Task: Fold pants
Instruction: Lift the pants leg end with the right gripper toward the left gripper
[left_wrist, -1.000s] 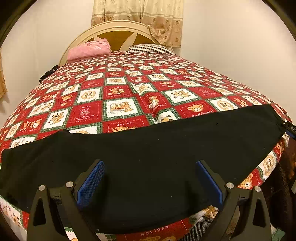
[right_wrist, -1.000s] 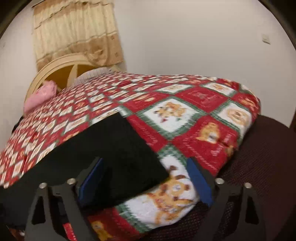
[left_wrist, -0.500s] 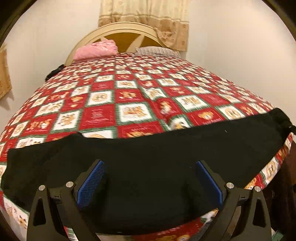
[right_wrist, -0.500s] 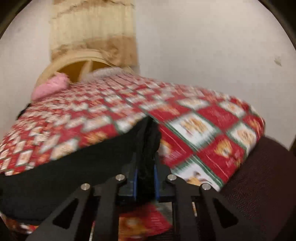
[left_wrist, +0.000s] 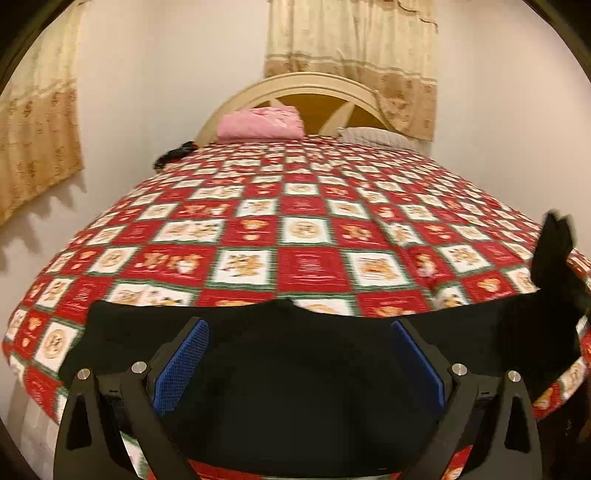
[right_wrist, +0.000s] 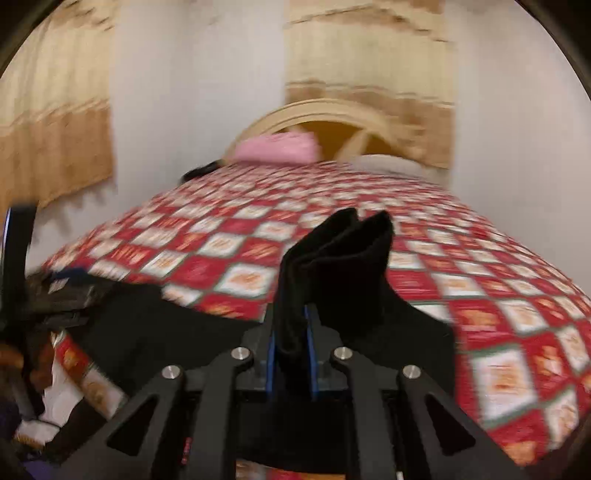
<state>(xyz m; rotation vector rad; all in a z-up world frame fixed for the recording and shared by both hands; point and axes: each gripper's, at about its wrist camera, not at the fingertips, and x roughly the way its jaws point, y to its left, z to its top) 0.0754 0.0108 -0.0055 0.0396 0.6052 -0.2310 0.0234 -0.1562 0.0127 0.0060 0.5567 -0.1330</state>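
Black pants (left_wrist: 295, 369) lie flat along the near edge of the bed. My left gripper (left_wrist: 297, 365) is open, its blue pads on either side above the middle of the pants, holding nothing. My right gripper (right_wrist: 290, 354) is shut on one end of the pants (right_wrist: 332, 266) and holds it lifted, the cloth standing up in folds above the fingers. That raised end also shows at the right edge of the left wrist view (left_wrist: 554, 251).
The bed has a red, white and green teddy-bear quilt (left_wrist: 295, 229). A pink folded cloth (left_wrist: 258, 123) and a grey pillow (left_wrist: 376, 138) lie by the cream headboard (left_wrist: 306, 85). Curtains hang on the wall. Dark clutter (right_wrist: 44, 295) sits at the left in the right wrist view.
My right gripper has shut on the end of the pants and lifted it, moving left over the bed. My left gripper stayed open and shifted left along the pants.
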